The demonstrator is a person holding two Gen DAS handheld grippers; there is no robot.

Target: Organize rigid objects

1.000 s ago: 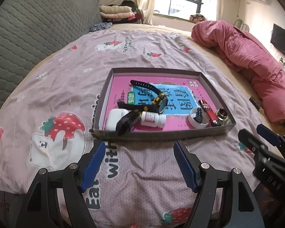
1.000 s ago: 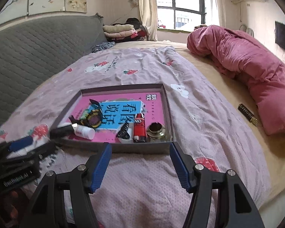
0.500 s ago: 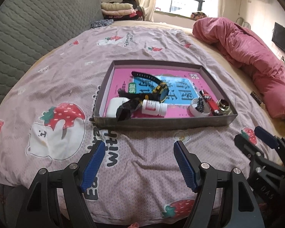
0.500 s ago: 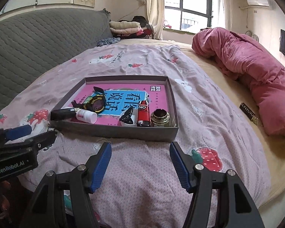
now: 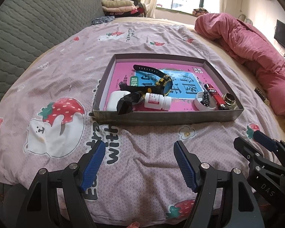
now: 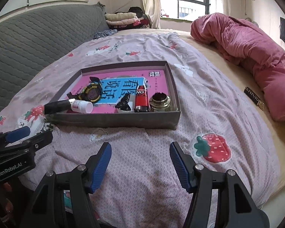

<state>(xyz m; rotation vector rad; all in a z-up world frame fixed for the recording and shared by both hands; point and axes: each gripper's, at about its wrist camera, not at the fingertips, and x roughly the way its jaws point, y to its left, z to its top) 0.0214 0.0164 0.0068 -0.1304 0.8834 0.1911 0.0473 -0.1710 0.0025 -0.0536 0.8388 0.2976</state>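
The tray (image 5: 161, 118) is lying straight ahead of both pairs of fingers, on the bed (image 5: 138, 161), with its near wall facing them and its long axis running across their line of reach. All the loose things are sitting inside it, on top of a pink and blue book (image 5: 182, 87) that is lining the bottom.

Counting what is showing: one watch (image 5: 166, 86) with its strap trailing away from the fingers, one white pill bottle (image 5: 157, 102) lying on its side, one white case (image 5: 116, 99), one black faceted piece (image 5: 129, 102) leaning over the near wall, one white lid (image 5: 200, 104) with a black hair clip (image 5: 206, 96) resting on it, one red lighter (image 5: 215, 95) pointing lengthwise away from the fingers, and one brass ring (image 5: 229, 99) in the near right corner. One more thing, a dark flat bar (image 6: 254, 98), is lying out on the bed well to the right of the tray, beside the pink quilt (image 6: 256, 57).

The left fingers (image 5: 96, 163) are standing released, wide apart and holding nothing, short of the tray's near wall and lined up with its left half, so the case, the black piece and the bottle are lying nearest them. The right fingers (image 6: 177, 162) are likewise spread and empty, lined up with the tray's right half; the lighter, ring and lid are lying closest to them, and the stray bar is on their side too.

My judgement is that the coming move is turning on that split, with the right fingers better placed for the bar.
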